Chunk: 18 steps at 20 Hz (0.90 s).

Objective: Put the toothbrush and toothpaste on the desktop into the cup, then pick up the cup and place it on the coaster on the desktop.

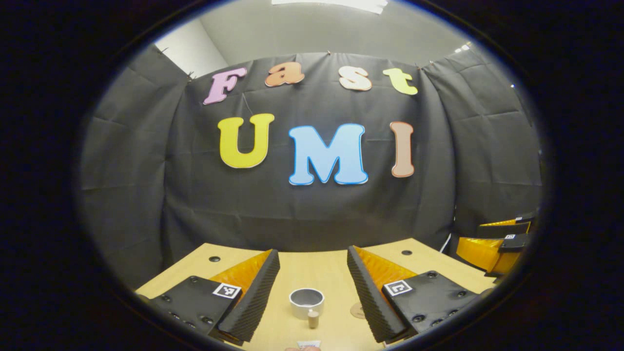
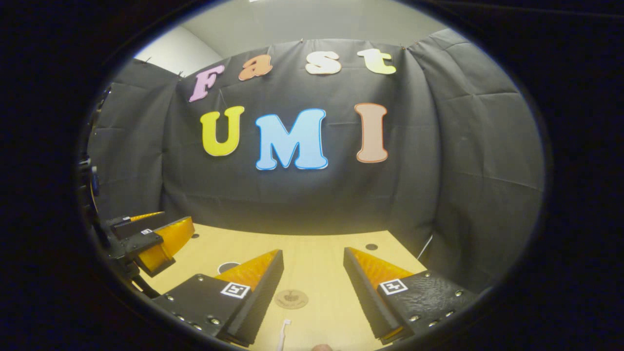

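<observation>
Both claws wide open, hold nothing — left gripper (image 1: 312,287) over cup (image 1: 306,302), right gripper (image 2: 312,287) over coaster (image 2: 291,299), toothbrush (image 2: 282,334) near.

Grey cup (image 1: 306,302) upright, toothpaste (image 1: 313,319) before it; coaster (image 2: 291,299) flat; white toothbrush (image 2: 282,334) nearer.

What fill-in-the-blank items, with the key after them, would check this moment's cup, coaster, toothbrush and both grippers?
1. In the left gripper view, the round grey cup stands upright on the light wooden desktop, framed by the left gripper, whose fingers are ____.
2. The right gripper holds ____.
3. In the right gripper view, the round wooden coaster lies farther away than the ____ toothbrush.
4. The small cylinder stands ____ the cup.

Missing words: open; nothing; white; in front of
</observation>
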Available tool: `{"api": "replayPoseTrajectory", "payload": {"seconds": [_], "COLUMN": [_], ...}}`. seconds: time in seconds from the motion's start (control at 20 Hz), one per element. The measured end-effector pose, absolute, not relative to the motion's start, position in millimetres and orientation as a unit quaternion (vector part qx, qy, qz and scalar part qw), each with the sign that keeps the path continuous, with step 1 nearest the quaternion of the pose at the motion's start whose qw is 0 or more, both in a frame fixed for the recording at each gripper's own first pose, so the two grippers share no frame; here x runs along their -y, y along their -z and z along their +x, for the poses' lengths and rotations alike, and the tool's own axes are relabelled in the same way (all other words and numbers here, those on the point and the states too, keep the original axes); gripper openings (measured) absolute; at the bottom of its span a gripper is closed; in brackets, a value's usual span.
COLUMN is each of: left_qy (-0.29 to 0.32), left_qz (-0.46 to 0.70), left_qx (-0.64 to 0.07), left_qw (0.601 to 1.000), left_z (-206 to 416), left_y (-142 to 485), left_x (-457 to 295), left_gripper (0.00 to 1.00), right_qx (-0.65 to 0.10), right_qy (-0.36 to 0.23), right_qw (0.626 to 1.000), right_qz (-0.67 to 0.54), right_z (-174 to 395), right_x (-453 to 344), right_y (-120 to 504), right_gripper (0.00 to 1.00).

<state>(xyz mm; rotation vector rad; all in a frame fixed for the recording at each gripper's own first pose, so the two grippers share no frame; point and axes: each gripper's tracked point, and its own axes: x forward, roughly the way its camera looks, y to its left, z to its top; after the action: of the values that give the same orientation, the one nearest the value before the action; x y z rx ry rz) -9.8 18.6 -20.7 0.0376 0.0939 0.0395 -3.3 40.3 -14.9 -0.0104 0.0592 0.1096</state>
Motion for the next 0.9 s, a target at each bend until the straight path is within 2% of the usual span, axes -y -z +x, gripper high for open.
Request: {"api": "replayPoseTrajectory", "payload": {"seconds": [0.45,0.9], "left_qy": [-0.003,0.003], "left_qz": [-0.028,-0.035], "left_qx": [-0.205,-0.415], "left_qw": [0.978,0.909], "left_z": [-18.9,-49.5], "left_y": [105.2,214.1], "left_x": [-26.9,-40.0], "left_gripper": [0.92,0.92], "right_qx": [-0.190,-0.359], "right_qy": [-0.085,-0.108], "right_qw": [0.978,0.927], "right_qz": [-0.017,-0.014], "right_z": [-1.8,-12.1], "right_x": [-75.0,-101.5], "right_y": [102.6,189.4], "right_gripper": [0.81,0.82]}}
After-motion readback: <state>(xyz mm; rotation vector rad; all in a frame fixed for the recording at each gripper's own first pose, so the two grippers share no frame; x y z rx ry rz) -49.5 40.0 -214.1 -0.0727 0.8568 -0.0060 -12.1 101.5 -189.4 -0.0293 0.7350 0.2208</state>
